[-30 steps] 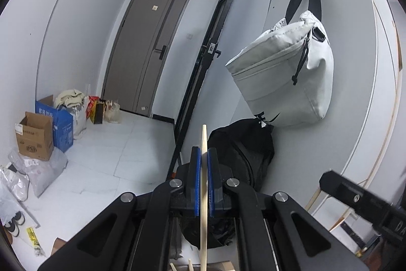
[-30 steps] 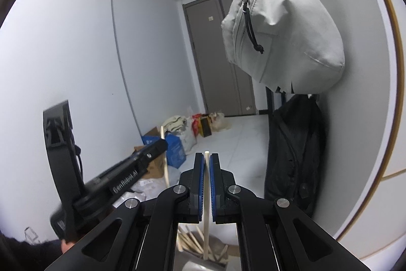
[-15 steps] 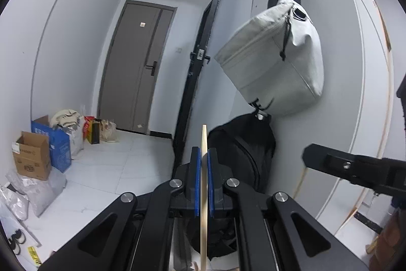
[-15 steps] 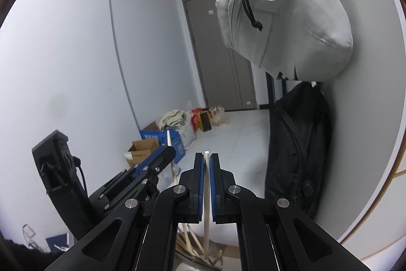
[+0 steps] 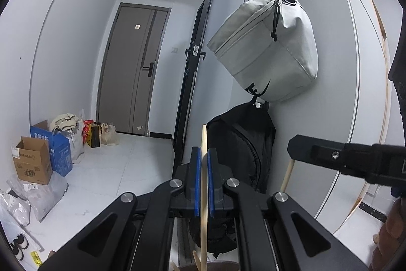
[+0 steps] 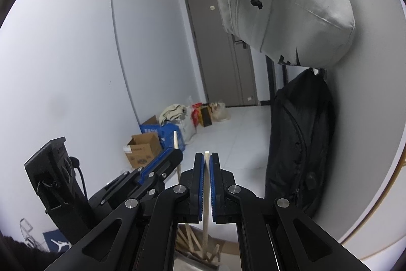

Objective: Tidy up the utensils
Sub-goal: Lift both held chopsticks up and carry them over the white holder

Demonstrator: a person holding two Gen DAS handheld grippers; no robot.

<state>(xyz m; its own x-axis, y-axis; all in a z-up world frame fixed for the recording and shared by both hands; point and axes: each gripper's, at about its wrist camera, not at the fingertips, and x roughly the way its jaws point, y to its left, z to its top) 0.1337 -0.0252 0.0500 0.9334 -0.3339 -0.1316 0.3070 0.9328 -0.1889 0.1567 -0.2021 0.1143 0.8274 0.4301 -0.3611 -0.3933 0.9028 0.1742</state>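
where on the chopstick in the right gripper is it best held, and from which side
Grip the chopstick on its straight shaft just below the top end, as the right gripper does now: pads on two opposite sides, coming in from the side across its length. It stands upright and is thin and round, so a hold near the end leaves most of its length free to lower among the other chopsticks below.

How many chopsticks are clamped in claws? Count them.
2. Left chopstick in the left claw; right chopstick in the right claw. Loose sticks lie below, partly hidden.

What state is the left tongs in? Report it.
Shut: the left tongs pinch a wooden stick between both blue pads.
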